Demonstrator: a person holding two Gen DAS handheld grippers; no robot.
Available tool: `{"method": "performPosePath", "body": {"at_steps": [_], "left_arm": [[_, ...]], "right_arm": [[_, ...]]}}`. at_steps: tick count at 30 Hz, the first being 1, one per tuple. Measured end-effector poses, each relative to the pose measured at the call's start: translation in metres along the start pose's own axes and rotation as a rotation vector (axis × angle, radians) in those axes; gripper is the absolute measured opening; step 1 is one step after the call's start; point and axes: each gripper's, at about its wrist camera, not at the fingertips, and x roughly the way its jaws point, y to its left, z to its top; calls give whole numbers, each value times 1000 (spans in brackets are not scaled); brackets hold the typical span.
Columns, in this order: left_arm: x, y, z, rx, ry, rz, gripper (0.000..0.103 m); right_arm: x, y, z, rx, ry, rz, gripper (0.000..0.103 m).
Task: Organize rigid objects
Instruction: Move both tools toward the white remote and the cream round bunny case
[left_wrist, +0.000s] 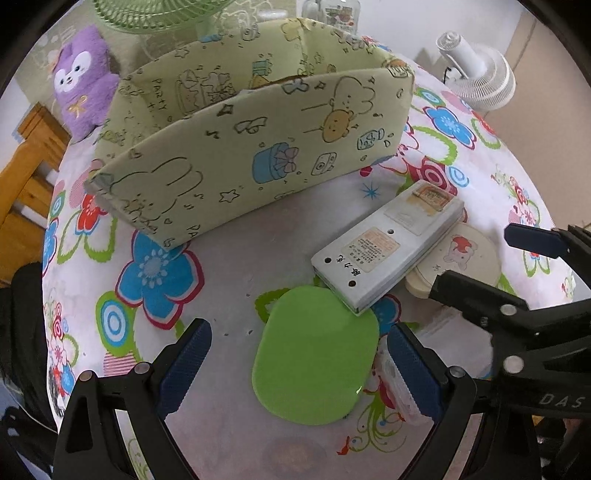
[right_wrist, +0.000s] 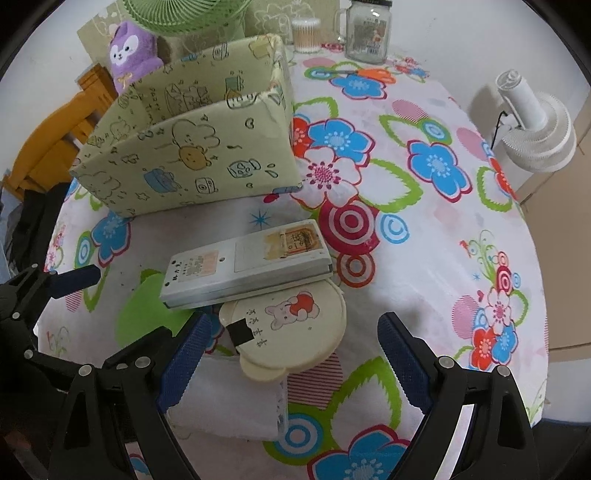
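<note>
Altogether four loose items lie near one pale-green printed fabric box (right_wrist: 192, 158): one flat green plastic plate (left_wrist: 314, 358), one grey rectangular case (right_wrist: 247, 262), one cream bear-shaped lid (right_wrist: 291, 328), one clear plastic box (right_wrist: 229, 398). Both the left gripper (left_wrist: 299, 373) and right gripper (right_wrist: 291, 365) gape wide, holding nothing.

— That storage box (left_wrist: 236, 147), cloth?
— Yes, matt printed fabric. The green lid (left_wrist: 314, 354) is glossy smooth plastic.
— The grey case (right_wrist: 245, 264)?
— Dull plastic, with worn paper labels. Glass jar (right_wrist: 367, 31) far back.

"PARTY" on green fabric box (left_wrist: 236, 147); "DAS" on right claw arm (left_wrist: 561, 400); grey case labels (left_wrist: 373, 245) illegible.
</note>
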Motion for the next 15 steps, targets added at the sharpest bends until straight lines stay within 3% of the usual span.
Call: {"method": "performPosePath", "body": {"at_steps": [15], "left_arm": [[21,6,1,32,53,56,97]], "right_arm": [[41,-3,7,10,103,23,94]]}}
